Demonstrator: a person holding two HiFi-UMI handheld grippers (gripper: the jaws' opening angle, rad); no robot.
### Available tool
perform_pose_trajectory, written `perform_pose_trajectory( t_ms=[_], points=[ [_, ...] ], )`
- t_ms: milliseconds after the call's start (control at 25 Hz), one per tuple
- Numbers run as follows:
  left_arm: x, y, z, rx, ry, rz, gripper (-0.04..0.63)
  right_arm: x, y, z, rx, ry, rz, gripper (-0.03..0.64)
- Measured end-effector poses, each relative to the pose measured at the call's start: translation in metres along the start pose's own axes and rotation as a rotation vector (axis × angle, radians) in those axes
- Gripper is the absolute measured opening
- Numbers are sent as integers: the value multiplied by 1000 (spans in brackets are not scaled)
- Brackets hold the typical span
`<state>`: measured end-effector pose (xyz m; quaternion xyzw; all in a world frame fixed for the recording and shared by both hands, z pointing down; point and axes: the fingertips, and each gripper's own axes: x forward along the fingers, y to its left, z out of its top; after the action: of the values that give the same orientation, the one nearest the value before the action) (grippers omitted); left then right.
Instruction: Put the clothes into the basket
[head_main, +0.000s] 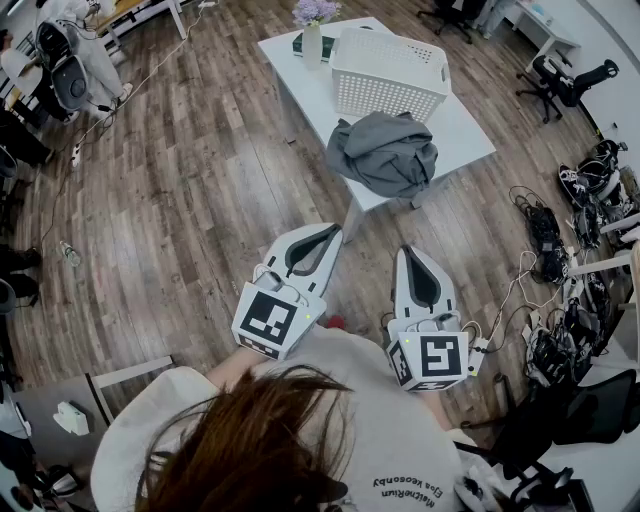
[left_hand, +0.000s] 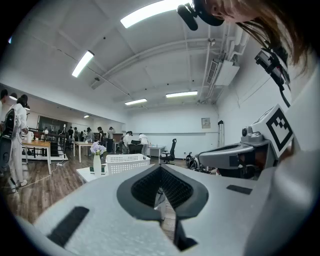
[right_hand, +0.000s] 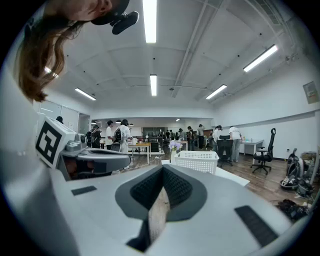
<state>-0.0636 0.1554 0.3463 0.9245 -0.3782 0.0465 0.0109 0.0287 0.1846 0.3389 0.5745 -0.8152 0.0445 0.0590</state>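
A crumpled grey garment (head_main: 383, 152) lies on the near end of a white table (head_main: 465, 130). Right behind it stands a white perforated basket (head_main: 388, 72), which holds nothing that I can see. My left gripper (head_main: 333, 231) and right gripper (head_main: 413, 251) are held side by side over the wooden floor, short of the table, both pointing towards it. Each is shut with nothing between its jaws. The basket (left_hand: 127, 162) shows ahead in the left gripper view, past the shut jaw tips (left_hand: 161, 168). In the right gripper view the basket (right_hand: 195, 161) also lies ahead.
A vase of purple flowers (head_main: 313, 35) and a green book (head_main: 300, 45) sit at the table's far end. Cables and gear (head_main: 560, 300) cover the floor at right. Office chairs (head_main: 565, 80) stand beyond the table. People stand at desks far back (right_hand: 117, 135).
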Motion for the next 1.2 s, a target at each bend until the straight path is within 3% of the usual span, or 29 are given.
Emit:
perform_pose_trajectory(
  t_ms=[1200],
  points=[
    [10,22,-19,-28,17,-116,-5,31,26,-6,48,-16,-2,15]
  ],
)
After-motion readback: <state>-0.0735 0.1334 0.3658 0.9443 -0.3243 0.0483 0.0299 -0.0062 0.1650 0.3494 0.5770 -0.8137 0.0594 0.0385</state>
